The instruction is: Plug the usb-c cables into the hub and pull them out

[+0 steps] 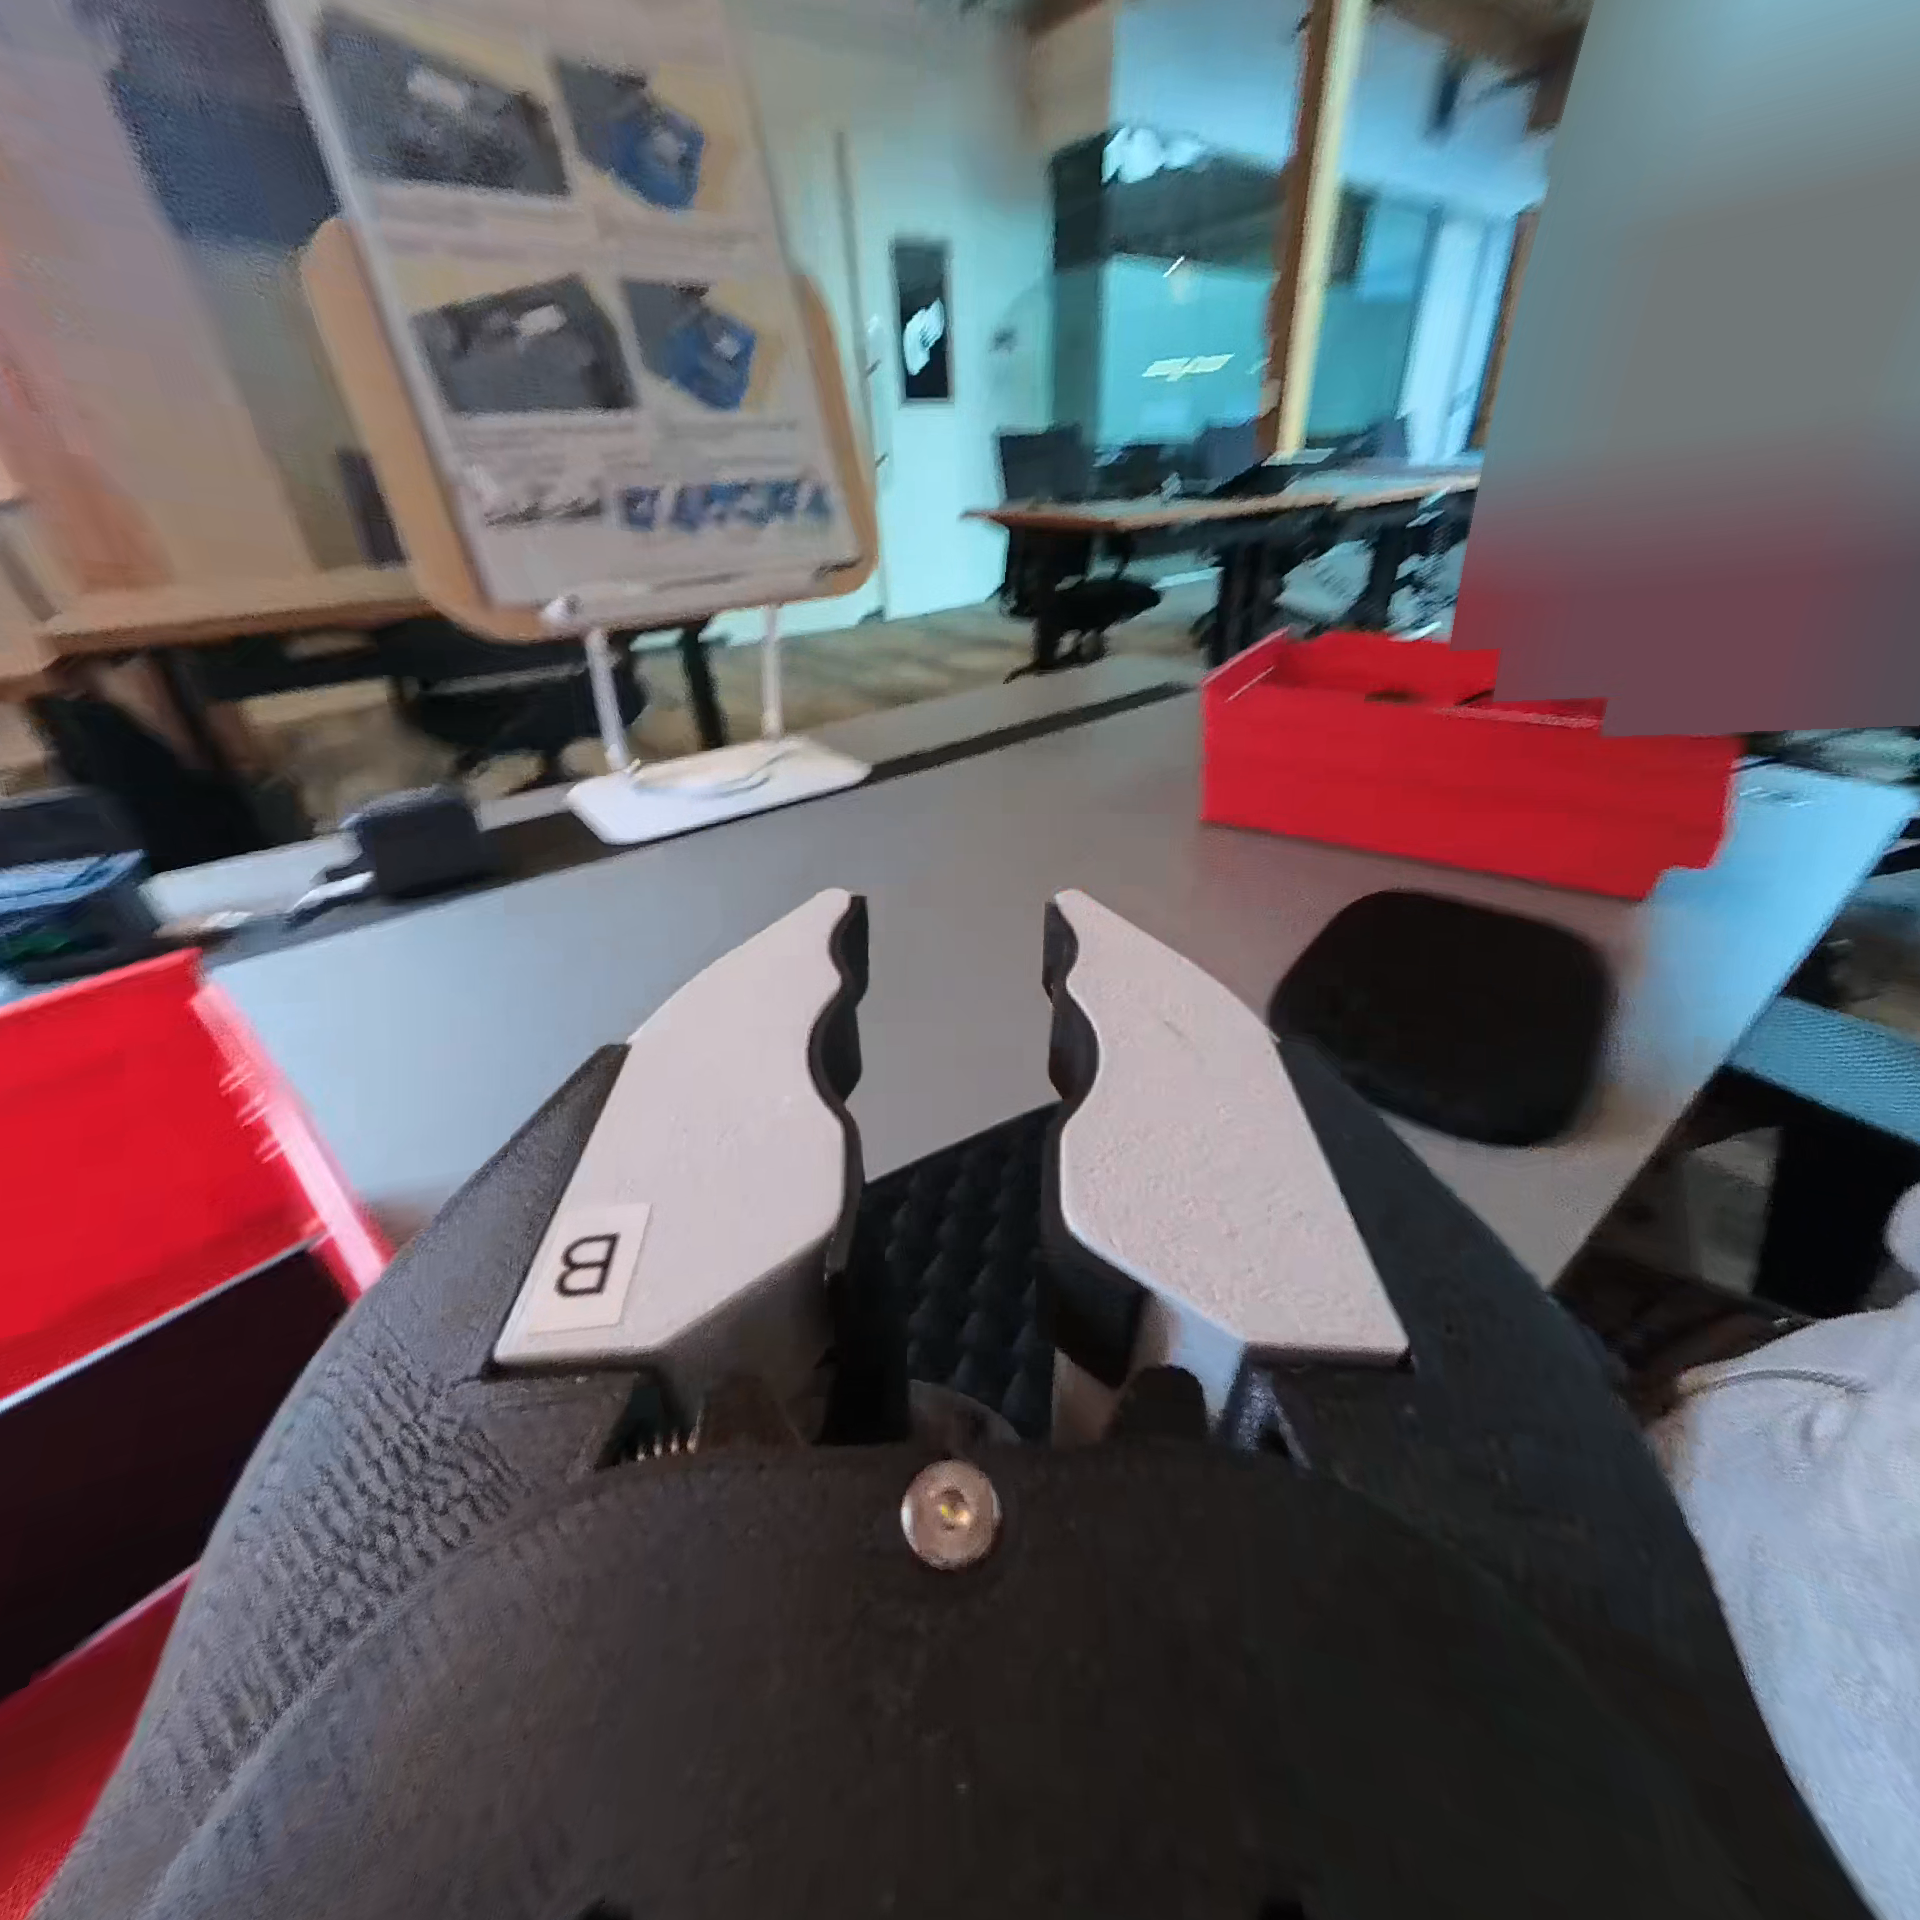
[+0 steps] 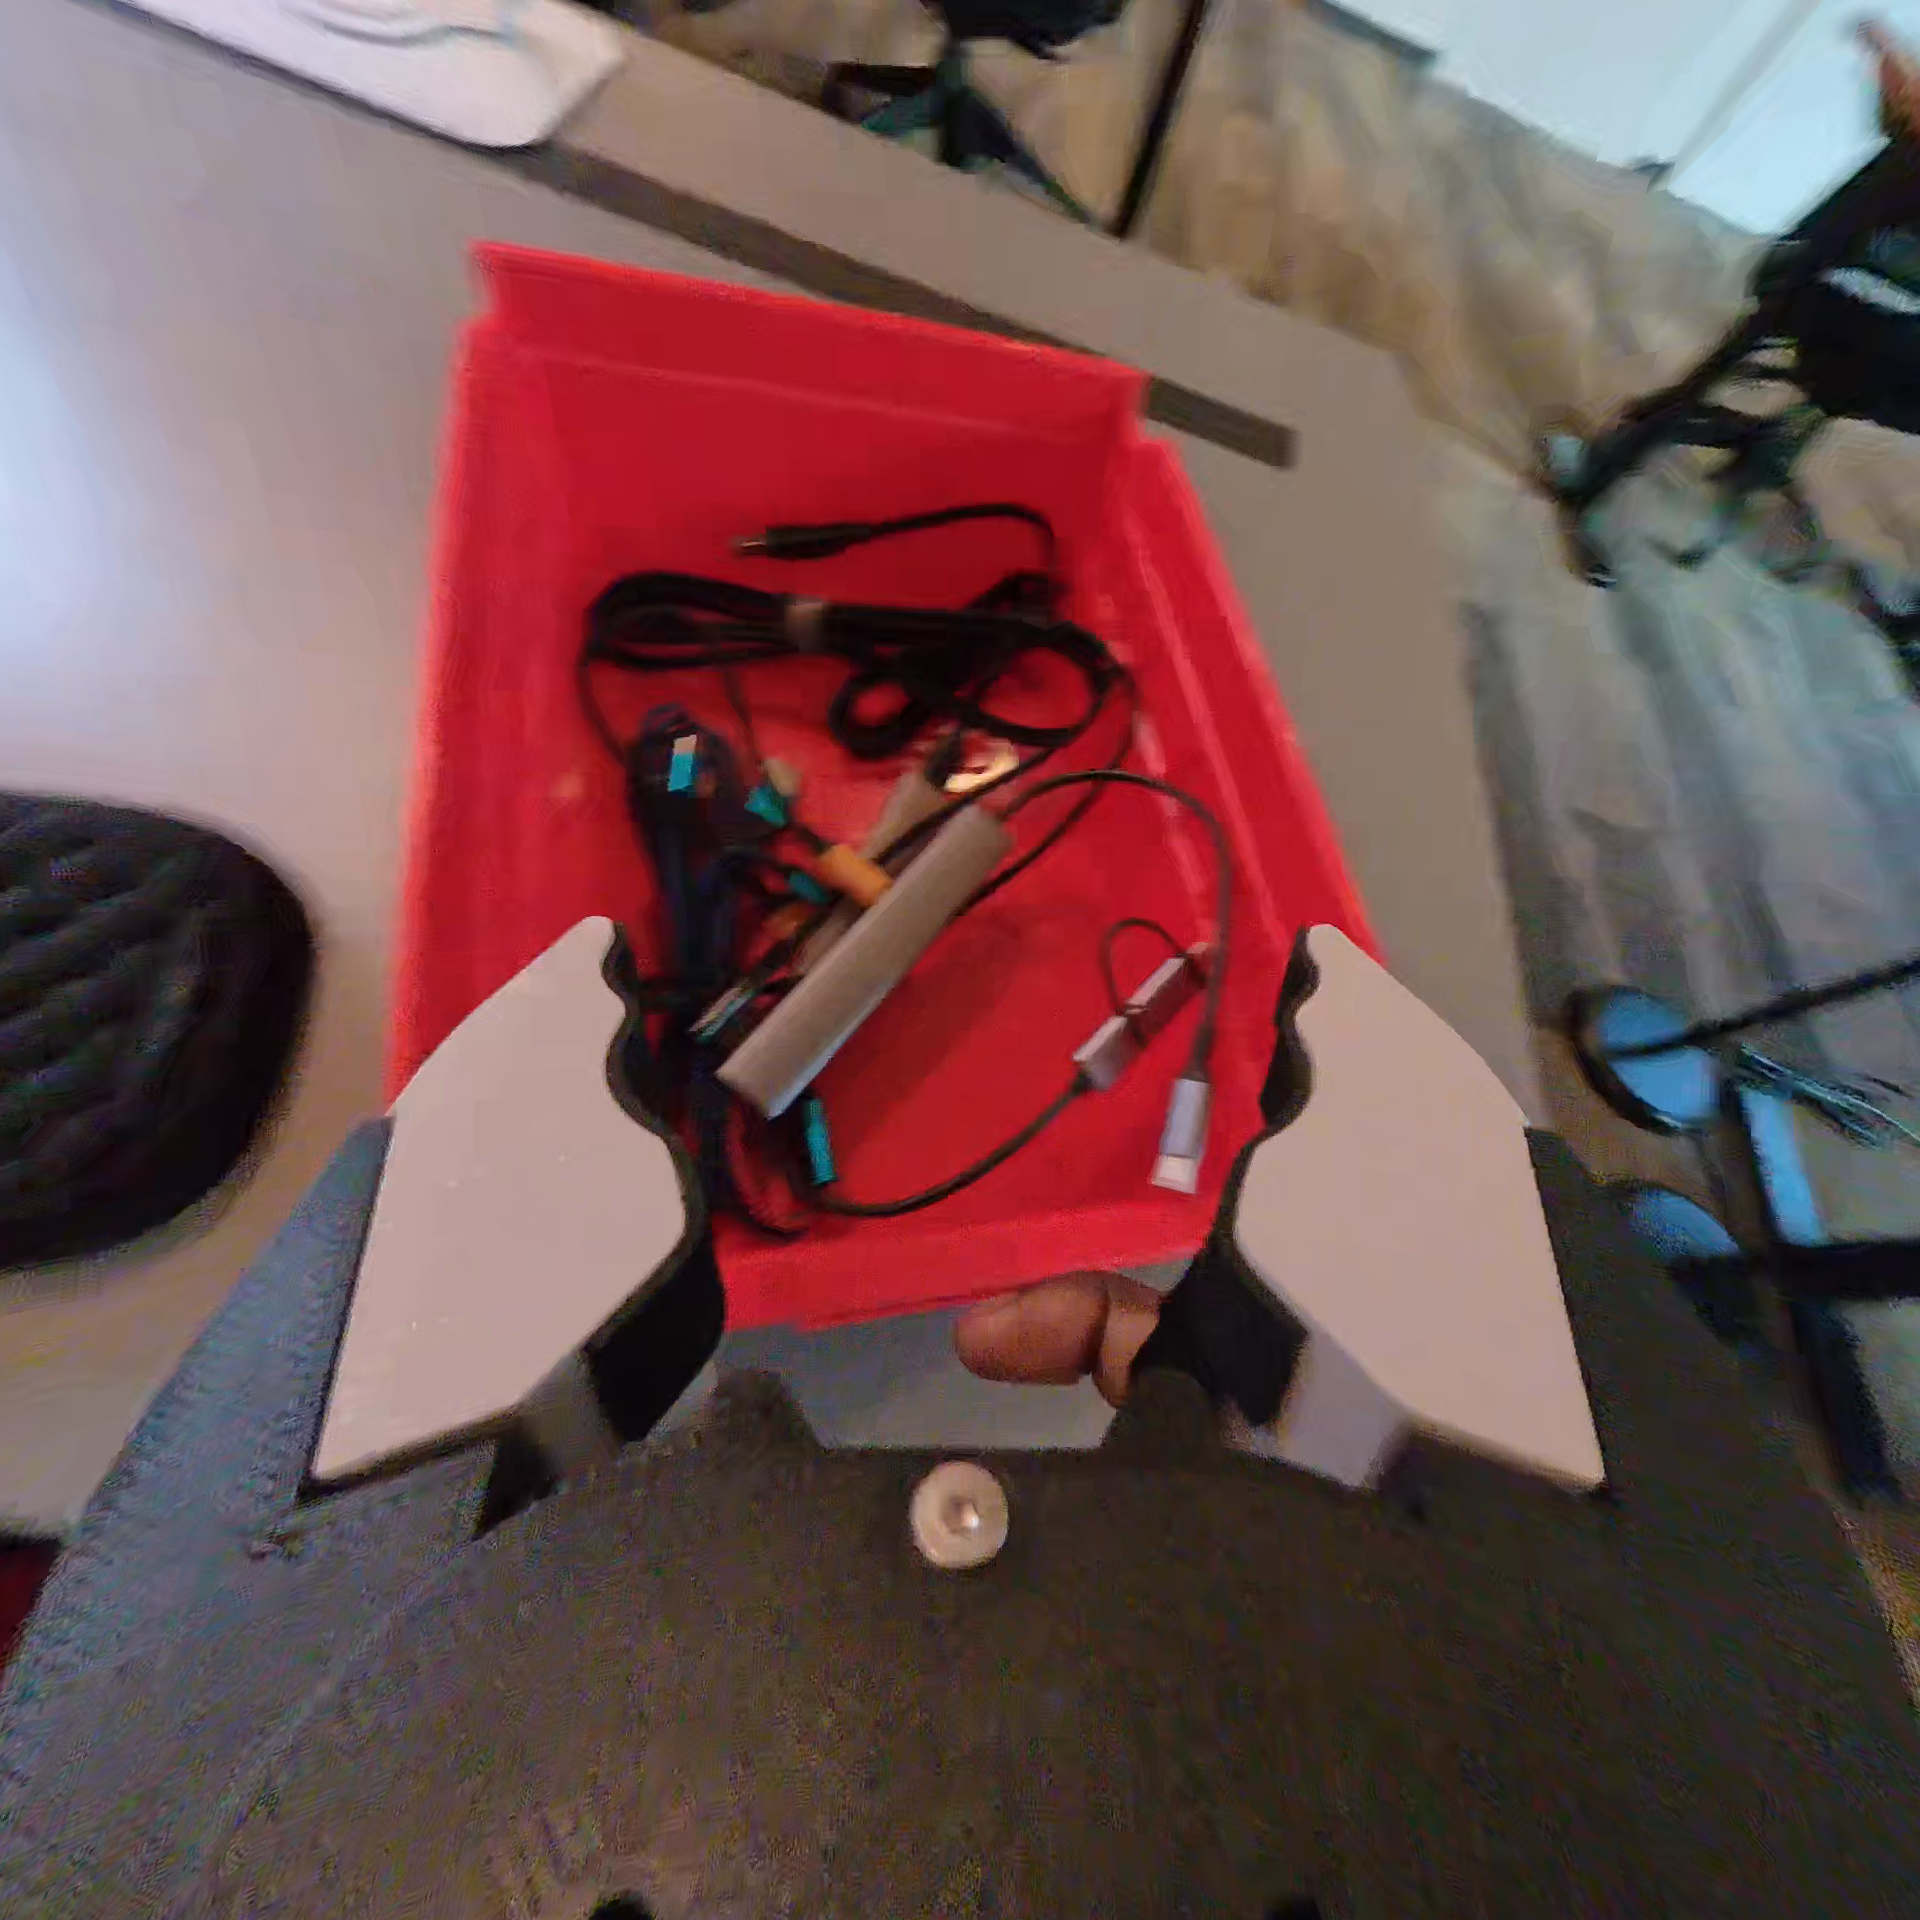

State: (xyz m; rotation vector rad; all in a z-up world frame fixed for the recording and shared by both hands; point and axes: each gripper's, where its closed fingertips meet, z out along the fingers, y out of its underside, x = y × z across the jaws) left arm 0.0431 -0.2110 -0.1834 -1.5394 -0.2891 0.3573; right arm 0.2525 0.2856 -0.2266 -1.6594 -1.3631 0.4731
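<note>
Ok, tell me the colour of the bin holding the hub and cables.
Red bin, seen best in the right wrist view.

Lettered sticker on left tool

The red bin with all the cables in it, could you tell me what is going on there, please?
A person holds a gripper in each hand. The right gripper hangs over the red bin, jaws wide open and holding nothing. In the bin lie a grey hub and a tangle of black cables; whether any cable is plugged in cannot be told. The left gripper, jaws open and empty, points across the grey table, beside a black pad.
</note>
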